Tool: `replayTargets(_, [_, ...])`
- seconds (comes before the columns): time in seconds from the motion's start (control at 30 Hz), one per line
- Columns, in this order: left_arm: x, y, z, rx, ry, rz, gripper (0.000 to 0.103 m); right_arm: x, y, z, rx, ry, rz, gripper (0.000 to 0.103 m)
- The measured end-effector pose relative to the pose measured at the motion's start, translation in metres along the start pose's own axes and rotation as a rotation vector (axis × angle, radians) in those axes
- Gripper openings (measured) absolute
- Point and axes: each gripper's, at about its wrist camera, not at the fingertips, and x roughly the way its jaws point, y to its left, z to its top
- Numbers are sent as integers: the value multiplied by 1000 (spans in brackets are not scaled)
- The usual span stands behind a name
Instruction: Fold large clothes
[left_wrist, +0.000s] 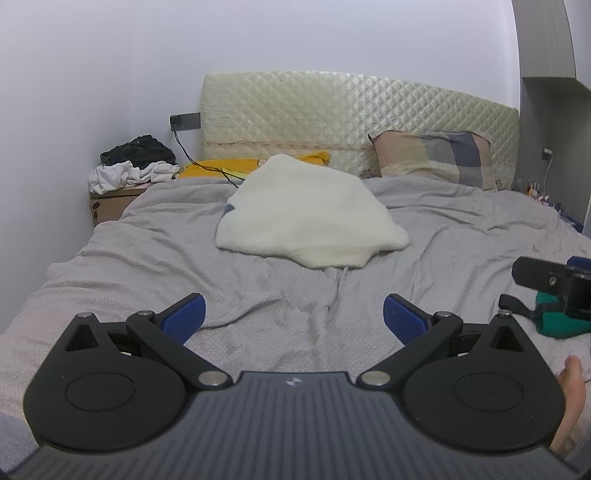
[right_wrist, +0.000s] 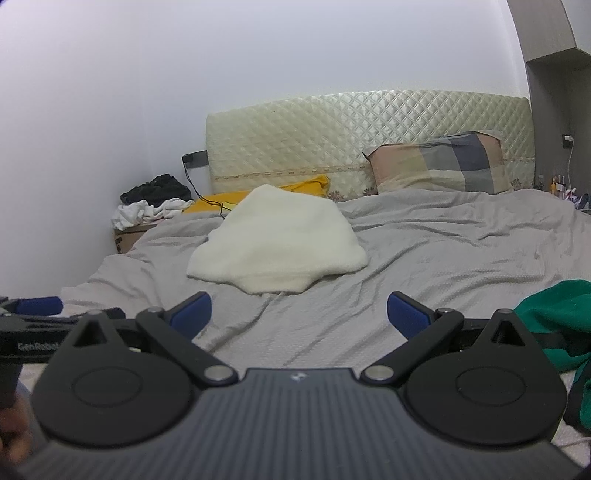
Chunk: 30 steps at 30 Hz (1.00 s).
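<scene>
A cream fleece garment (left_wrist: 308, 214) lies folded into a compact shape in the middle of the grey bed (left_wrist: 147, 266), also seen in the right wrist view as the cream garment (right_wrist: 277, 243). My left gripper (left_wrist: 294, 315) is open, hovering over bare sheet short of it, with nothing between its blue pads (left_wrist: 186, 317). My right gripper (right_wrist: 299, 314) is open too, likewise short of the garment. A green garment (right_wrist: 557, 332) lies crumpled at the bed's right side, beside the right gripper; it shows at the left wrist view's right edge as a green cloth (left_wrist: 557, 325).
A checked pillow (left_wrist: 436, 158) leans on the quilted headboard (left_wrist: 351, 110). Yellow fabric (left_wrist: 218, 168) with a black cable across it lies at the head of the bed. Black and white clothes (left_wrist: 133, 166) are heaped on a bedside box at left. The wall bounds the left.
</scene>
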Motion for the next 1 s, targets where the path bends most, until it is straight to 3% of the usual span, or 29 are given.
replayTargets(0.57, [-18, -4, 8, -7, -9, -31, 103, -11, 1, 7, 5, -11, -12, 103])
replayTargets(0.83, [-30, -8, 15, 13, -1, -56, 103, -27, -11, 23, 128, -35, -4, 103])
replayTargets(1.0, [-25, -9, 21, 21, 3, -64, 103, -14, -12, 23, 107, -10, 4, 103])
